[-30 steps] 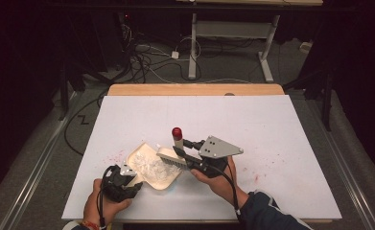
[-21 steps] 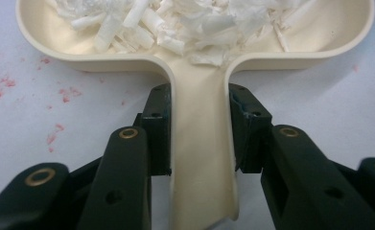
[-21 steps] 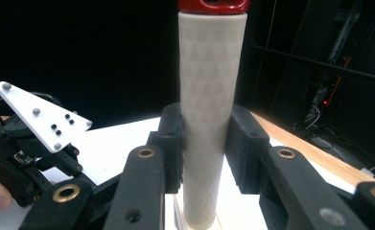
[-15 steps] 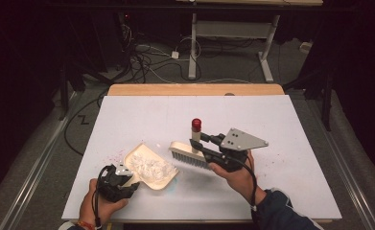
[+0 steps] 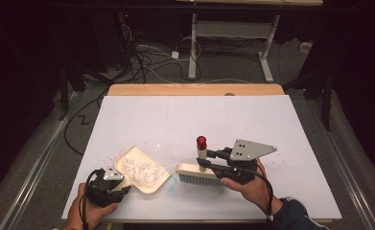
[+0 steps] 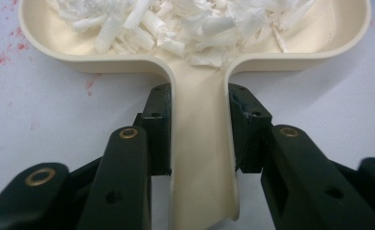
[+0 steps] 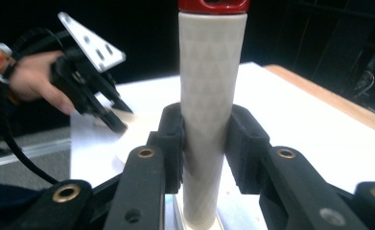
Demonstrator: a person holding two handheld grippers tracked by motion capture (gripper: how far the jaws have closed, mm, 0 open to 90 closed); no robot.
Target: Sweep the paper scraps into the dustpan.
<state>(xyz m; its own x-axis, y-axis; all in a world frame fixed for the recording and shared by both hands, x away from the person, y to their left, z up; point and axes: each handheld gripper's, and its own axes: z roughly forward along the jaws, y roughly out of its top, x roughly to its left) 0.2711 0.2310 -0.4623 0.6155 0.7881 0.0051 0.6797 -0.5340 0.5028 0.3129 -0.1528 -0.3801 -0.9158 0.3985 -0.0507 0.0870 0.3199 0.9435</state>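
Note:
A cream dustpan (image 5: 144, 168) full of white paper shreds (image 5: 141, 170) lies on the white table sheet at the front left. My left gripper (image 5: 119, 182) is shut on its handle. In the left gripper view the handle (image 6: 200, 158) sits pinched between both pads of the gripper (image 6: 199, 129), and the shreds (image 6: 185, 21) fill the pan. My right gripper (image 5: 206, 162) is shut on the upright cream handle of a hand brush (image 5: 198, 172) with a red cap (image 5: 202, 141). The brush stands just right of the dustpan. In the right gripper view the handle (image 7: 211, 96) rises between the pads of the gripper (image 7: 205, 143).
The white sheet (image 5: 194, 120) covers a wooden table whose far edge (image 5: 194, 89) shows. A few white bits (image 5: 159, 145) and faint red specks (image 5: 109, 155) lie near the dustpan. Cables and desk legs are on the floor beyond. My other hand (image 7: 36, 81) shows in the right gripper view.
My right gripper has carried the brush to the right, away from the dustpan's mouth. The dustpan and left gripper have shifted slightly left.

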